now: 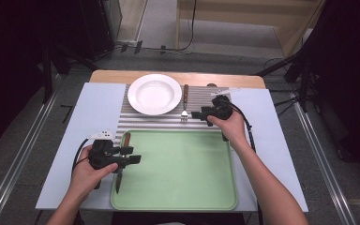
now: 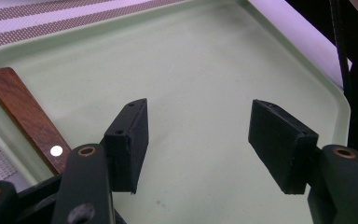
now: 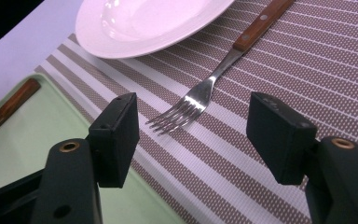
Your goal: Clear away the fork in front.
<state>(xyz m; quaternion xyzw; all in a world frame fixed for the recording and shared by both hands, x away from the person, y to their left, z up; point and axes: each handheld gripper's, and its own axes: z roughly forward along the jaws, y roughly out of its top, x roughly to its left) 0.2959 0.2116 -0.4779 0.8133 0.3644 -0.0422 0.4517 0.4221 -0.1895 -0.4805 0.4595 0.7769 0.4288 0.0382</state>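
Right gripper (image 3: 193, 140) is held open just short of the fork (image 3: 200, 95), lying on the striped placemat (image 3: 335, 56) beside the white plate (image 3: 140, 23). Left gripper (image 2: 198, 140) is open over the green tray (image 2: 205, 60), beside the knife (image 2: 25, 114). Fork judged light, stiff, slippery on steel; wooden handle (image 3: 261, 21) is preferred for grasping

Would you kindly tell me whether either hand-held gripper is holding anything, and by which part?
Nothing is held: the left hand-held gripper and right hand-held gripper both stand open with nothing between their jaws.

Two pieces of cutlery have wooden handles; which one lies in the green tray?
The knife, at the tray's left edge by the left tongs. The fork lies on the striped mat beside the plate.
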